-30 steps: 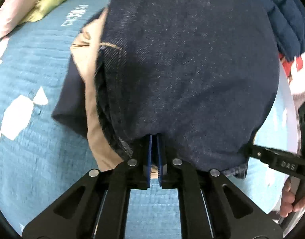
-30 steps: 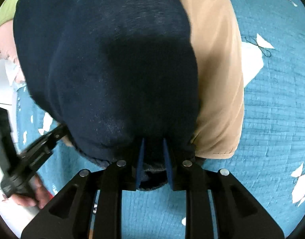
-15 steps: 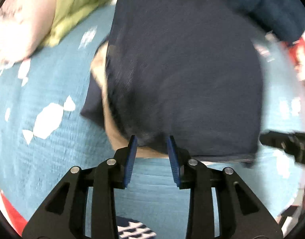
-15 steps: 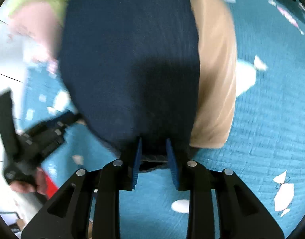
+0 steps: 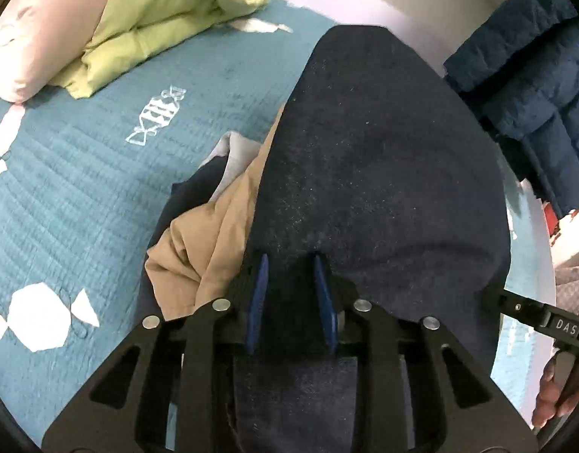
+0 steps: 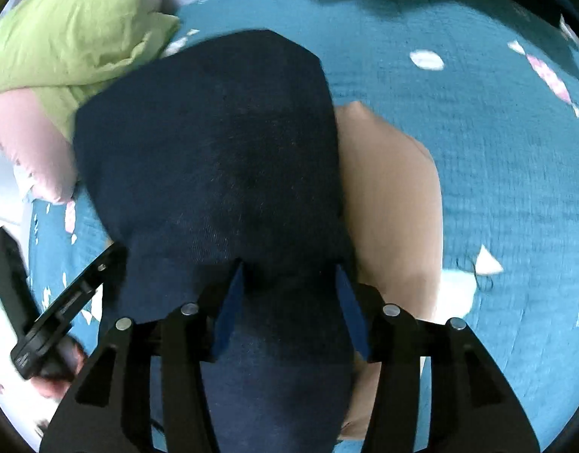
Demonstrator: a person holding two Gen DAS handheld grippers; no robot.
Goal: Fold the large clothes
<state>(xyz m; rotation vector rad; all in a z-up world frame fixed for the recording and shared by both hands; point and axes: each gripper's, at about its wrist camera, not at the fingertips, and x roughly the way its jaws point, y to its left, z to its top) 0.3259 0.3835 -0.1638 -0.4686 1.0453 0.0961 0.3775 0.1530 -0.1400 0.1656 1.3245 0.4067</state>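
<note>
garment: lying folded as a dark navy denim-like piece (image 5: 376, 173) on the teal quilted bedspread with white candy shapes (image 5: 81, 196), covering most of a tan cloth garment (image 6: 395, 204) sticking out beside and under it.
left hand-held gripper (image 5: 291, 296): pointing steeply down, blue pads standing narrowly apart over the near edge of the navy piece, jaws closing; fabric lying between them, no clear pinch visible.
right hand-held gripper (image 6: 289, 302): standing about half wide over the same near edge, jaws opening; navy fabric running between and under the pads, not pressed by them.
step: judging as letting go after a fold laid down, both tools hovering at the near hem.
surroundings: lying at the far edge, a lime-green crumpled cover (image 5: 157, 19) and a pale pink pillow (image 5: 44, 37); hanging off to one side, a blue quilted puffer jacket (image 5: 534, 87).
next move: probably calling for fresh grips on the near corners, or smoothing; needing both tools working together to keep the edges square.
risk: dragging the tan layer along when regripping.
</note>
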